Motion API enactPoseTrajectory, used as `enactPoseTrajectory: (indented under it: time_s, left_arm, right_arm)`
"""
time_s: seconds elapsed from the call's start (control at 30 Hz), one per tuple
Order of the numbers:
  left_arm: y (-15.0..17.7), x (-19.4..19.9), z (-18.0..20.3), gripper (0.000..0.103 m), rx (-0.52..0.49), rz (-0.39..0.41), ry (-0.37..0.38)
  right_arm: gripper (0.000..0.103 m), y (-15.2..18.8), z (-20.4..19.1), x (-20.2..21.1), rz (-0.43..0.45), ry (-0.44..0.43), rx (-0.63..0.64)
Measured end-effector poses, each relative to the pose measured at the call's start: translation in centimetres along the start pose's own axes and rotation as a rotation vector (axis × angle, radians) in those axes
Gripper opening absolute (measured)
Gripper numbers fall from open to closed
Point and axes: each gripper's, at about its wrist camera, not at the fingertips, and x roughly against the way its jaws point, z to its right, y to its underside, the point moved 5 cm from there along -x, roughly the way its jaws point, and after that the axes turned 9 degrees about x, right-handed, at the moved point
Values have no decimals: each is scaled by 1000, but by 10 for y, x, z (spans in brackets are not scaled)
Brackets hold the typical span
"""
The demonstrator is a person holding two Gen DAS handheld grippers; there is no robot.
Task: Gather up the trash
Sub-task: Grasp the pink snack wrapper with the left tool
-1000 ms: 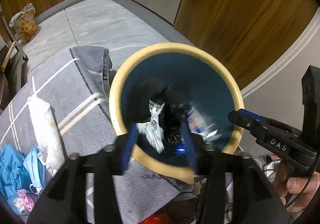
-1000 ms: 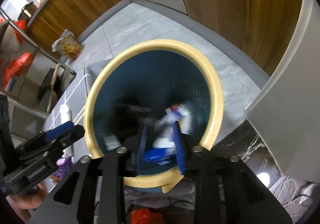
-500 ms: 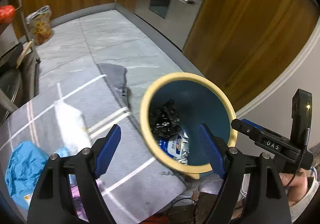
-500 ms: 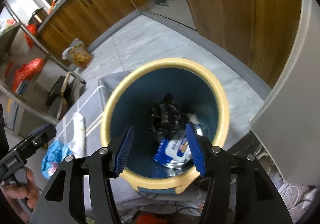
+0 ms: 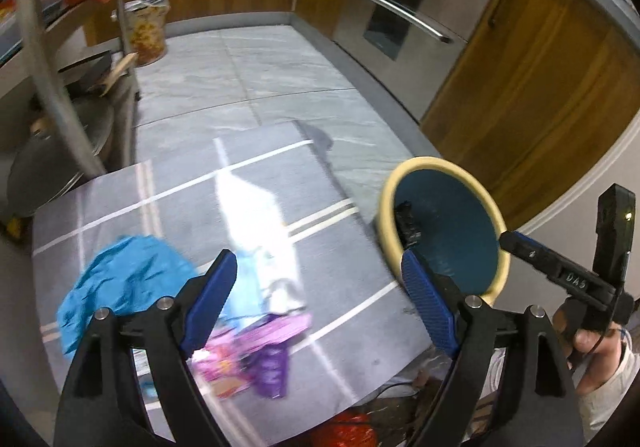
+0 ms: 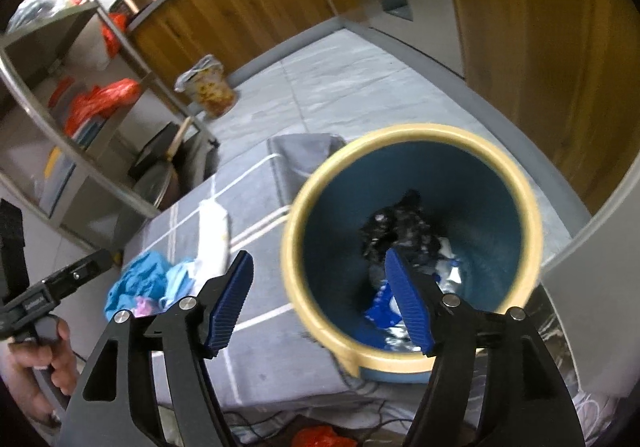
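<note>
The left gripper (image 5: 318,301) was spread wide with nothing between its blue pads (image 5: 208,307), hanging above the grey mat (image 5: 160,183) with white stripes. The right gripper (image 6: 318,301) was likewise spread and empty, its right pad over the bin's mouth and its left pad over the mat.

The bin (image 6: 412,135), blue inside with a cream rim, stood at the mat's right edge, close to the wooden cabinet (image 6: 540,47) and a pale wall (image 6: 592,287). Inside it lay a black crumpled wrapper (image 6: 400,223) and a blue-and-white packet (image 6: 380,307), part hidden behind the right pad.

Trash not yet in the bin lay on the mat, left of the bin: a blue crumpled sheet (image 5: 120,279), a long white bag (image 5: 256,223) blurred by motion, and a pink and purple wrapper (image 5: 260,347) near the mat's near edge, just beneath the left gripper. The blue sheet touched the white bag's lower end; the pink wrapper partly overlapped both.

Between the white bag and the bin the mat was bare. Beyond the mat's far edge, grey floor tiles (image 5: 260,79) ran open to the steel oven (image 5: 400,7). A metal shelf rack (image 5: 52,79) hemmed the left side, its leg close to the mat's left corner.
</note>
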Motion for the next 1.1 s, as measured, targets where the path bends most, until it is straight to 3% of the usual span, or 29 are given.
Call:
enactPoseTrajectory:
  time_s: [0.53,0.8,0.97,1.03,1.1]
  left_arm:
    - [25,42,-108,83,175,30,-85]
    - [58,16,-85,78,89,-95,-39]
    - [76,-11,-75,76,36,-157,-79]
    - [80,-22,-75,73,24,-174,-102]
    - [83,-32,-78,62,15,-188,-136]
  right_arm:
    - [70,11,-80,-35,-71,-91,83]
    - [70,18,-104,-51,-105,-110,111]
    - [70,20,-104,-55,-119,-115,107]
    - [70,21,-104,-55,-122,-115,105]
    - [70,21,-104,-55,-124,-115,102]
